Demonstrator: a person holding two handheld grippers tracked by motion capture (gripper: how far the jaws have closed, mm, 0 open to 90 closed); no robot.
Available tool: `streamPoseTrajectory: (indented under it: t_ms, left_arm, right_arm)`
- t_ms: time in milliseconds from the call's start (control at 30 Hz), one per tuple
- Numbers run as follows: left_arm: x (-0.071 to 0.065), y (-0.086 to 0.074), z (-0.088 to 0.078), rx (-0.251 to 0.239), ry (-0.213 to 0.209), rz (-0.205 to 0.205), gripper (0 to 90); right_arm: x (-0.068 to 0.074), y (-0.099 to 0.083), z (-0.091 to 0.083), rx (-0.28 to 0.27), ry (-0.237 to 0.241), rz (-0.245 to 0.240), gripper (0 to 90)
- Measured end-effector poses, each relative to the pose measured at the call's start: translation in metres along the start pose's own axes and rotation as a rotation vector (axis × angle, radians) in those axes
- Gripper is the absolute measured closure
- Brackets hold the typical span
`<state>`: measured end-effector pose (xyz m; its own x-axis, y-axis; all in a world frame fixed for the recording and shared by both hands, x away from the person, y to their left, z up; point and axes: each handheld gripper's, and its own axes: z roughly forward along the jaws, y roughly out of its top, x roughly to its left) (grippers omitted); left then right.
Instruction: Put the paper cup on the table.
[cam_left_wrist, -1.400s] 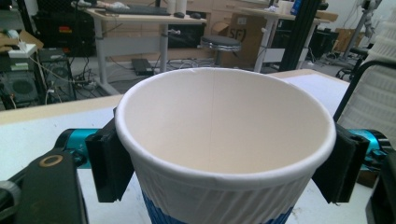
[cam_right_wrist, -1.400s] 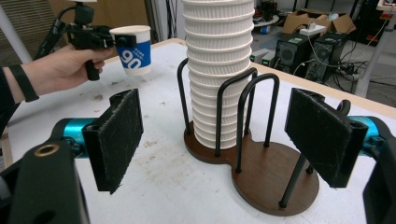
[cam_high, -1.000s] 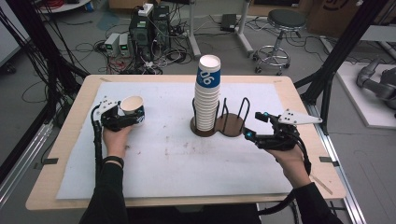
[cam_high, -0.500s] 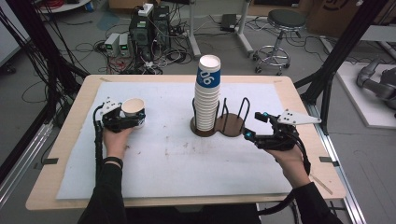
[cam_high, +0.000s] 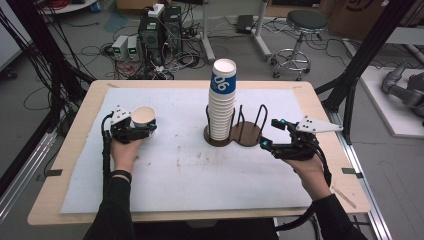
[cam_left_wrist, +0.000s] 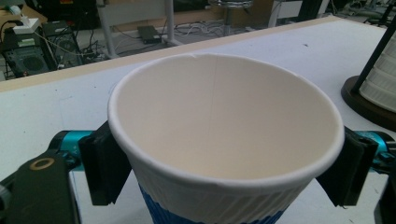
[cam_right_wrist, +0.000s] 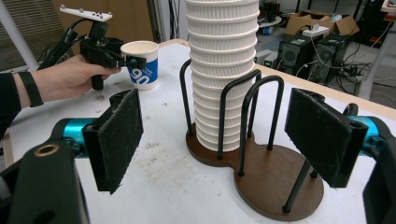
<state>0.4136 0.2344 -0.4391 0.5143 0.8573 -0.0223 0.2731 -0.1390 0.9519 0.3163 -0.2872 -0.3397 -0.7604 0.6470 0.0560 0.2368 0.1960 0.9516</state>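
I've got the paper cup (cam_high: 143, 118) standing upright on the white mat (cam_high: 175, 175), well over on the left side of the table (cam_high: 65, 165), its open mouth up and a blue band low on its wall. My left gripper (cam_high: 138, 129) sits around it, one pad on either side just under the rim; the jaws have just been opening, and in the left gripper view I can't tell whether the pads still press the cup's wall or only flank it. Off to the right, well apart from the cup, the tall stack of cups (cam_high: 222, 102) stands in the wire cup holder (cam_high: 248, 131) on its dark wooden base. My right gripper (cam_high: 267, 134) hovers just beside that holder with its jaws spread and nothing between the pads.
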Motion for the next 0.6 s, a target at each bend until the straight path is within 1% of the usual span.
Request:
streamPoseTrajectory:
  t_ms: [67,267,300,367,433,500,533,600]
  left_arm:
    - [-0.0006,0.0003,0.0000,0.002,0.002,-0.002,16.9]
    - [-0.0021,0.0015,-0.0010,0.012,0.008,0.011,15.9]
    - [-0.0027,0.0017,-0.0009,0.015,0.006,0.009,14.7]
    - [-0.0036,0.0019,-0.0010,0.021,0.017,0.010,12.6]
    - [-0.0044,0.0021,-0.0010,0.028,0.011,0.008,10.0]
    - [-0.0057,0.0029,-0.0011,0.035,0.026,0.017,7.3]
    - [-0.0058,0.0033,-0.0015,0.038,0.023,0.013,6.6]
    - [-0.0064,0.0038,-0.0020,0.051,0.034,0.011,5.4]
  right_arm:
    - [-0.0004,0.0000,0.0000,0.002,0.001,0.005,19.5]
    - [-0.0008,0.0005,0.0005,0.000,0.004,0.001,19.5]
    - [-0.0008,0.0007,0.0006,0.000,0.004,0.001,19.5]
    - [-0.0010,0.0008,0.0007,-0.001,0.006,-0.002,19.5]
    - [-0.0011,0.0007,0.0008,0.000,0.008,-0.002,19.5]
    - [-0.0009,0.0008,0.0005,-0.001,0.008,-0.001,19.5]
    - [-0.0008,0.0009,0.0003,0.000,0.009,0.000,19.5]
    - [-0.0008,0.0009,0.0002,-0.001,0.010,0.001,19.5]
